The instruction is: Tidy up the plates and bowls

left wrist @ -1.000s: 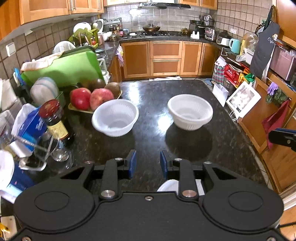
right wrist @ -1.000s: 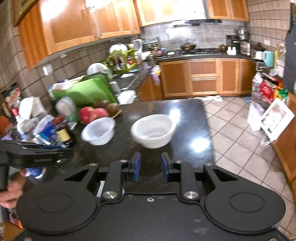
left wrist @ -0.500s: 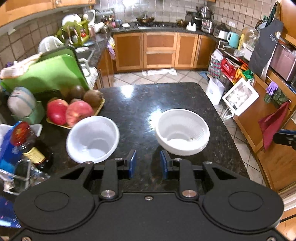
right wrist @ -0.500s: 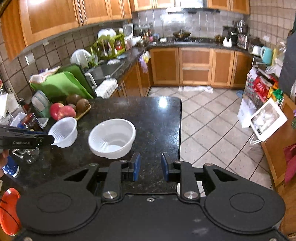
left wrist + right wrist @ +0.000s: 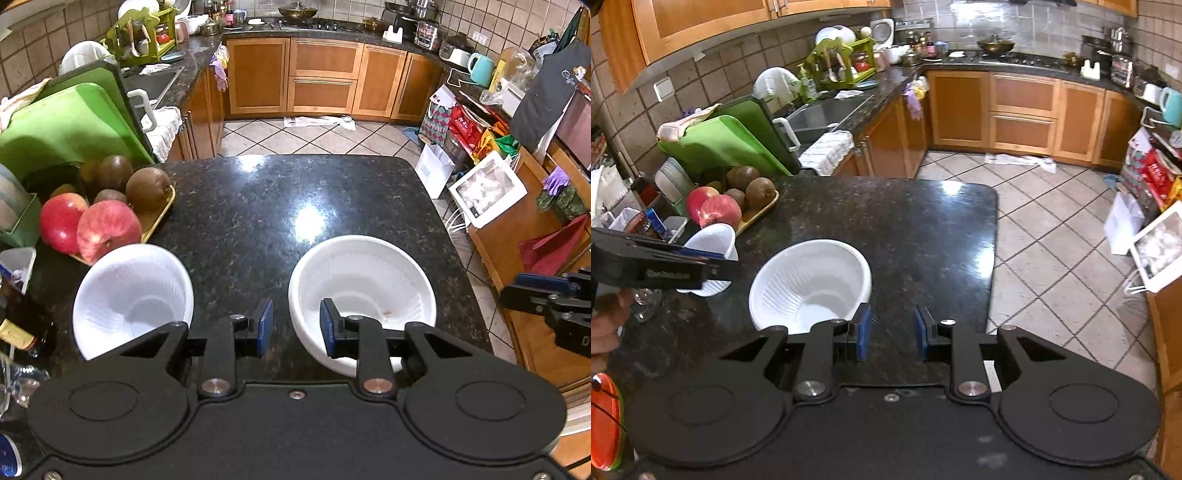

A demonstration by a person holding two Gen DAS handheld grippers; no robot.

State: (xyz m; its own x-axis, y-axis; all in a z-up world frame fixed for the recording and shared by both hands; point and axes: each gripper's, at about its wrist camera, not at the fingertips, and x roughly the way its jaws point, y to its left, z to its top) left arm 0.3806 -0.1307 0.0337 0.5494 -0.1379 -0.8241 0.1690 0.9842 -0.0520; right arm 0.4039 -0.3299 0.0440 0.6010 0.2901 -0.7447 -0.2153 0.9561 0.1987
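Two white ribbed plastic bowls stand on the black granite counter (image 5: 258,206). The smaller bowl (image 5: 133,295) is at the left, the wider bowl (image 5: 364,291) at the right. My left gripper (image 5: 295,326) is open and empty, over the gap between them, its right finger above the wider bowl's near-left rim. In the right wrist view the wider bowl (image 5: 810,282) lies just left of my open, empty right gripper (image 5: 892,334); the smaller bowl (image 5: 713,243) is partly hidden behind the left gripper's body (image 5: 653,264). The right gripper also shows at the left wrist view's right edge (image 5: 550,295).
A tray with apples and kiwis (image 5: 107,218) sits at the counter's left, behind the smaller bowl. Green cutting boards (image 5: 70,122), a bottle (image 5: 22,325) and a glass (image 5: 18,380) crowd the left side. The counter's right edge drops to tiled floor (image 5: 1052,236). An orange plate (image 5: 604,421) is at lower left.
Both grippers have moved forward and lower over the counter, so the bowls sit closer to the fingers. Both stayed open at about the same width. The bowls have not moved.
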